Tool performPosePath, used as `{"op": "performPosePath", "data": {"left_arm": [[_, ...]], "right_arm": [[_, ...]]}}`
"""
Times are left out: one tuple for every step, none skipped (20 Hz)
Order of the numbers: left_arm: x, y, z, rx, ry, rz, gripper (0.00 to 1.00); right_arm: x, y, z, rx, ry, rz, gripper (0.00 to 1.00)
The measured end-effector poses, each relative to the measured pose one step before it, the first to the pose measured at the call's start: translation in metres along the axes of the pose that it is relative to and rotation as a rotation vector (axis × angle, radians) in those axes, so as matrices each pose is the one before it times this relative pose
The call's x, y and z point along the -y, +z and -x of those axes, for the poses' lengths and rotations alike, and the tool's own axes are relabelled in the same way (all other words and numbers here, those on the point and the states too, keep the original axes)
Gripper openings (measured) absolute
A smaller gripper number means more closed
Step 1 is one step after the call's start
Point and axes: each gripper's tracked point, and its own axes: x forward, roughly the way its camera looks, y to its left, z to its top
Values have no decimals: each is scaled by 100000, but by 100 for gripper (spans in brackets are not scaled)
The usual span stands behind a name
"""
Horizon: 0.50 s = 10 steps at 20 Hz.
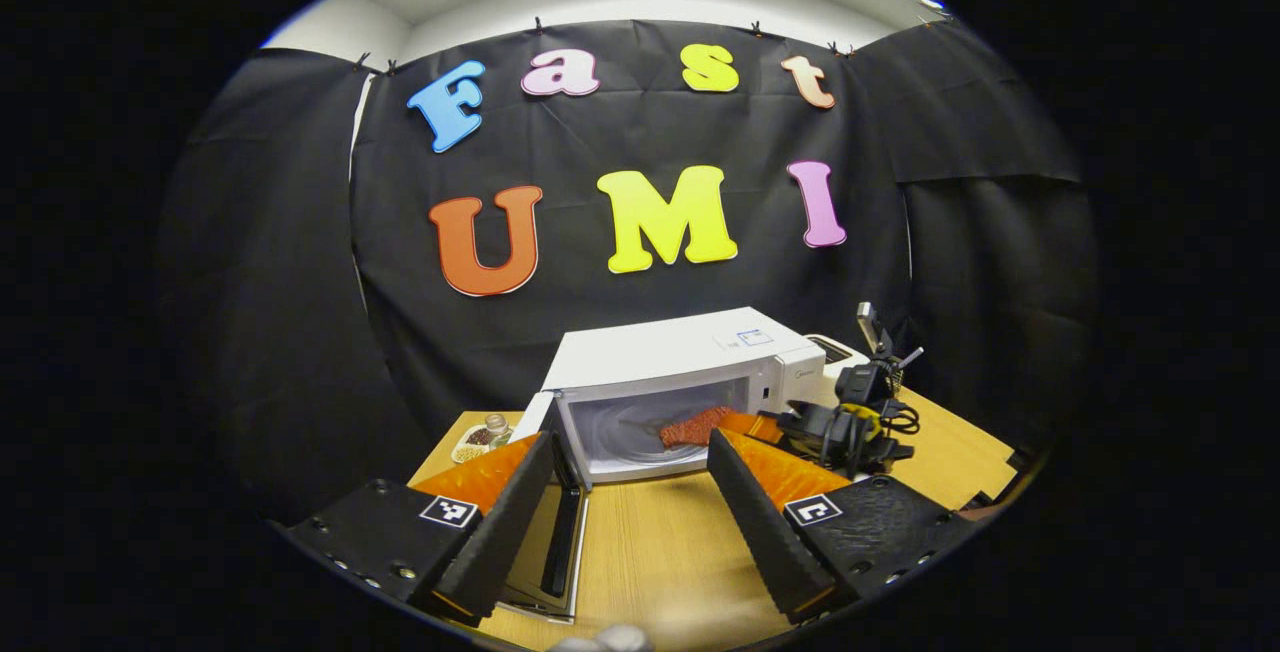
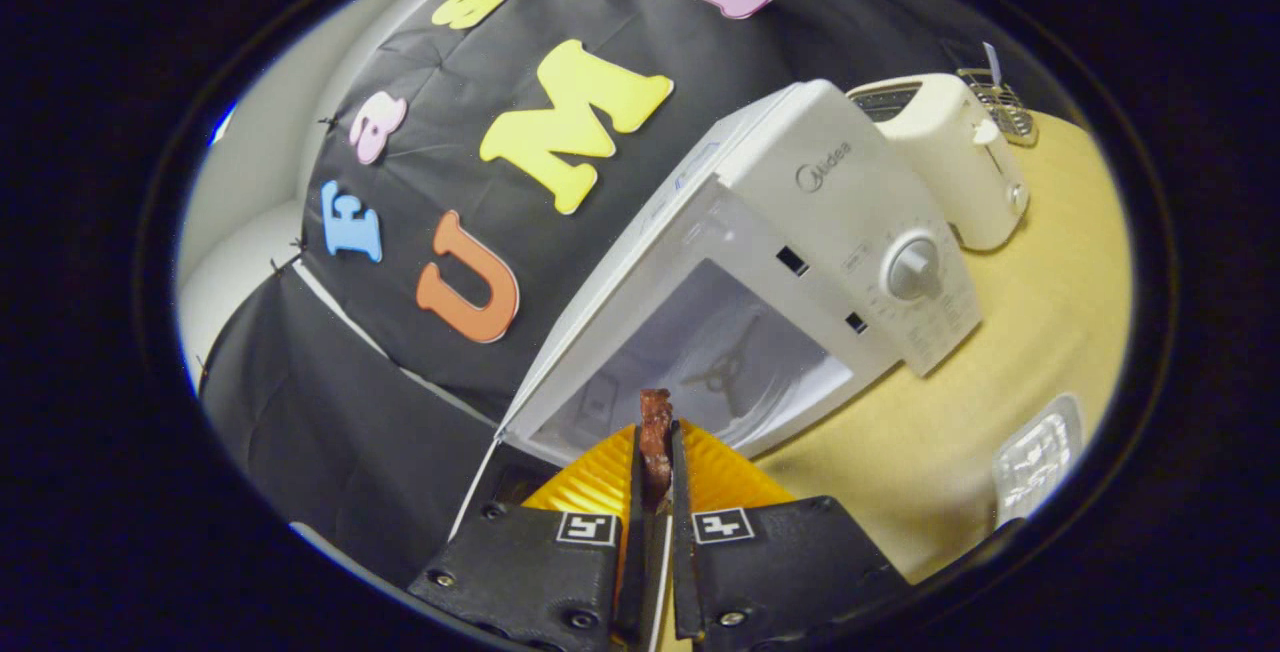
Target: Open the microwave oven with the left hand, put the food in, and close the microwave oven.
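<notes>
The white microwave (image 1: 680,357) stands on the wooden table (image 1: 660,552) with its door (image 1: 562,532) swung open to the left, towards me. My left gripper (image 1: 630,442) is open in front of the cavity (image 1: 625,432). The door's edge runs just inside its left finger (image 1: 500,522); I cannot tell whether they touch. From the right, the right gripper (image 1: 745,424) reaches to the cavity's mouth with a thin reddish-brown piece of food (image 1: 693,427). In the right gripper view this gripper (image 2: 655,437) is shut on the food (image 2: 655,410), whose tip points at the open cavity (image 2: 700,362) of the microwave (image 2: 800,222).
A cream toaster (image 2: 950,152) stands right of the microwave, with a wire rack (image 2: 995,97) behind it. A clear plastic tray (image 2: 1035,457) lies on the table near the right edge. A small jar and dish (image 1: 485,434) sit left of the microwave.
</notes>
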Motion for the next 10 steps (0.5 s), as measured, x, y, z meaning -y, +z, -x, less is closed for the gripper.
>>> {"op": "performPosePath", "data": {"left_arm": [[-502, -748, -133, -470, -416, -1139, 96], [-591, -442, 59, 108, 181, -1291, 96], [-870, -112, 122, 2174, 1215, -1358, 96], [-703, -468, -231, -209, 219, -379, 95], [-680, -1002, 43, -1251, 581, 515, 95], [-512, -593, -91, -313, 18, 799, 95], [-501, -356, 18, -378, 694, 735, 95], [-595, -242, 97, -117, 736, 148, 96], [-602, -222, 96, 232, 859, -39, 96], [-544, -94, 103, -111, 715, -69, 96]], "right_arm": [[65, -226, -1328, 4531, -1652, -2008, 14], [-238, -340, -1211, 3391, -1588, -2217, 14], [-209, -366, -1010, 2949, -417, -2459, 14], [-135, 50, -557, 3755, -421, -2962, 15], [60, 72, -805, 3960, -1395, -3085, 14], [346, -269, -874, 2660, -1663, -2591, 14], [308, -187, -822, 3014, -1145, -1034, 14], [155, -303, -701, 1714, -976, -76, 14], [218, -286, -772, 1203, -560, -430, 14], [130, -245, -784, 1856, -419, -683, 14]]}}
